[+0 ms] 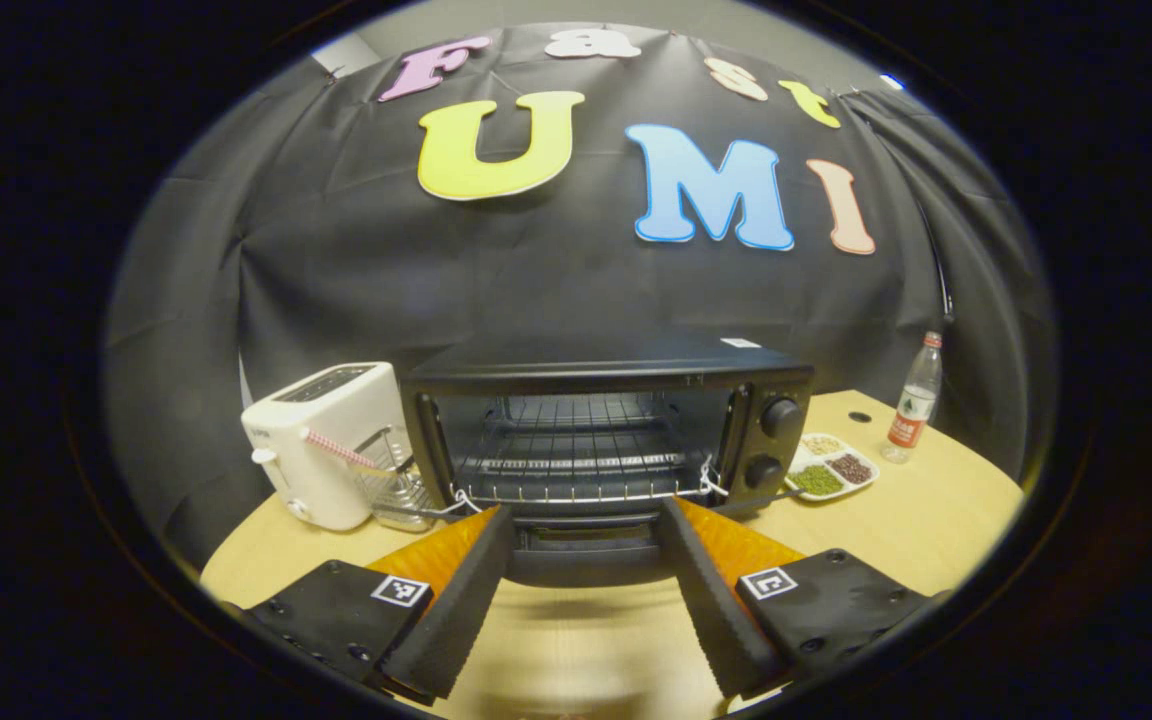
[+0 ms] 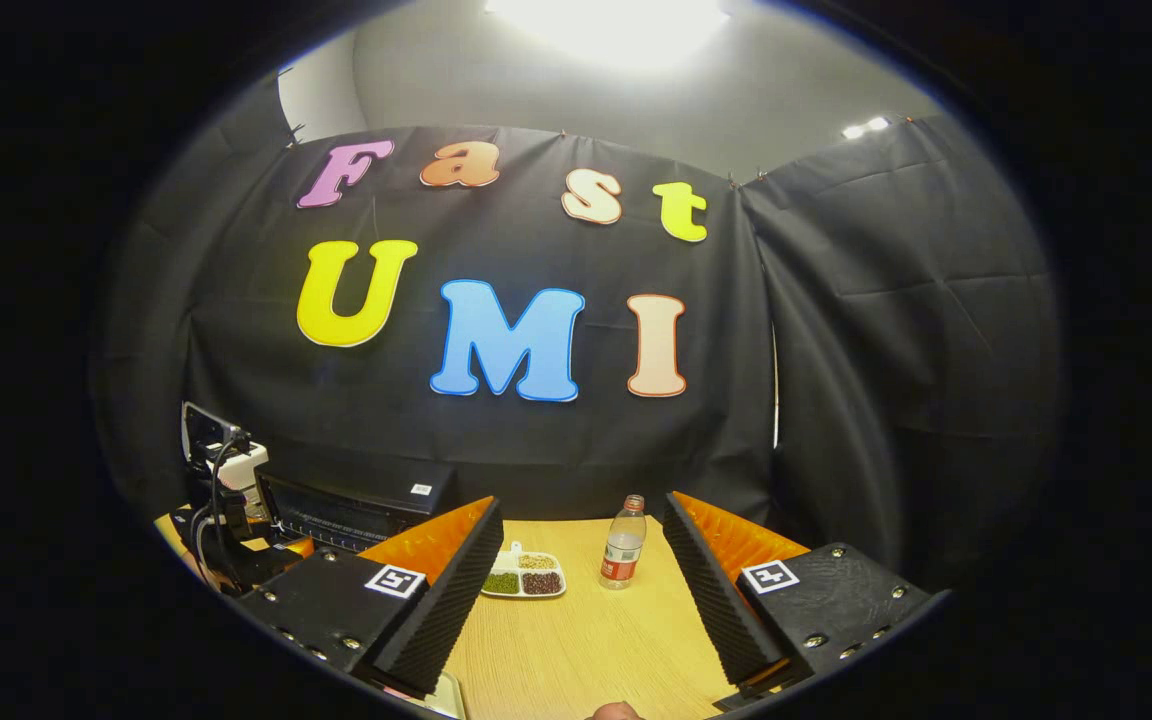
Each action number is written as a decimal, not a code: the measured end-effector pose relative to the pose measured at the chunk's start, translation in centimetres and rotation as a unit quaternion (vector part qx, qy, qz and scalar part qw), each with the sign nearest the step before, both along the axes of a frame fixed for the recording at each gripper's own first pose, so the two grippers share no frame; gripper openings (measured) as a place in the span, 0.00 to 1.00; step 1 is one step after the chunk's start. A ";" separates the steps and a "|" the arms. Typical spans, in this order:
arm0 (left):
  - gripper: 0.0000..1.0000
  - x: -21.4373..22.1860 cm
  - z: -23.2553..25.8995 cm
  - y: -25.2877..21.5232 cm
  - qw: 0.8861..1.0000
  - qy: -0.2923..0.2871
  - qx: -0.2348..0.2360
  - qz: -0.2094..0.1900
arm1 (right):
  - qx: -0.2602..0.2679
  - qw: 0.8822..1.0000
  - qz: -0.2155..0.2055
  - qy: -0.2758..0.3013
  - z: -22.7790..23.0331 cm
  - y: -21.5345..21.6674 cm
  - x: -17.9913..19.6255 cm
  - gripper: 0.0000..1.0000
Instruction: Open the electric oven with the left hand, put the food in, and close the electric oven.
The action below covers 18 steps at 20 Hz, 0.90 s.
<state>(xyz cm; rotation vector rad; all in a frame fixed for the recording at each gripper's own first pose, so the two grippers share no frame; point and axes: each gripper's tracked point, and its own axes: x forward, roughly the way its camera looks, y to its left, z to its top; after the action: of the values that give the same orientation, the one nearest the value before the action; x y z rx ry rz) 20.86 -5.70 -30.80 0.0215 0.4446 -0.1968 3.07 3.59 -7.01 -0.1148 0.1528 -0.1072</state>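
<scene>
The black electric oven (image 1: 606, 420) stands open at mid-table, its wire rack (image 1: 576, 450) bare and its door (image 1: 584, 555) folded down toward me. My left gripper (image 1: 584, 510) is open just in front of it, with the lowered door's edge between the spread fingers and not touched. In the right gripper view the oven (image 2: 356, 505) is at the left, with the other gripper (image 2: 221, 490) in front of it. My right gripper (image 2: 579, 505) is open above the table with nothing held. Beyond it lies a white divided dish (image 2: 524, 577) of green, dark and pale food.
A white toaster (image 1: 326, 445) and a small wire basket (image 1: 396, 485) stand left of the oven. The divided dish (image 1: 831, 468) and a water bottle (image 1: 914, 400) are to its right. The round wooden table (image 1: 936, 500) ends near the black cloth. A pale tray corner (image 2: 441, 695) shows below the right gripper.
</scene>
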 end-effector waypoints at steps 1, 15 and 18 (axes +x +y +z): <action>0.97 -0.3 -0.4 -0.1 1.000 0.003 0.001 -0.001 | -0.001 1.000 0.002 0.003 -0.1 0.0 -0.3 0.99; 0.97 -3.7 -4.0 0.2 0.999 0.033 0.031 -0.009 | 0.006 0.999 0.015 0.027 -1.8 0.3 -1.9 0.99; 0.97 -4.3 -4.9 0.4 0.998 0.042 0.039 -0.013 | 0.013 0.999 0.025 0.031 -2.0 0.9 -1.9 0.99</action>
<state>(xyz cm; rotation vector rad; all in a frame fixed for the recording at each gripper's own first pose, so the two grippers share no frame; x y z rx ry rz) 16.61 -5.35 -35.67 0.0965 0.5363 -0.2062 1.20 4.48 -9.04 -0.0964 0.2124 -0.0529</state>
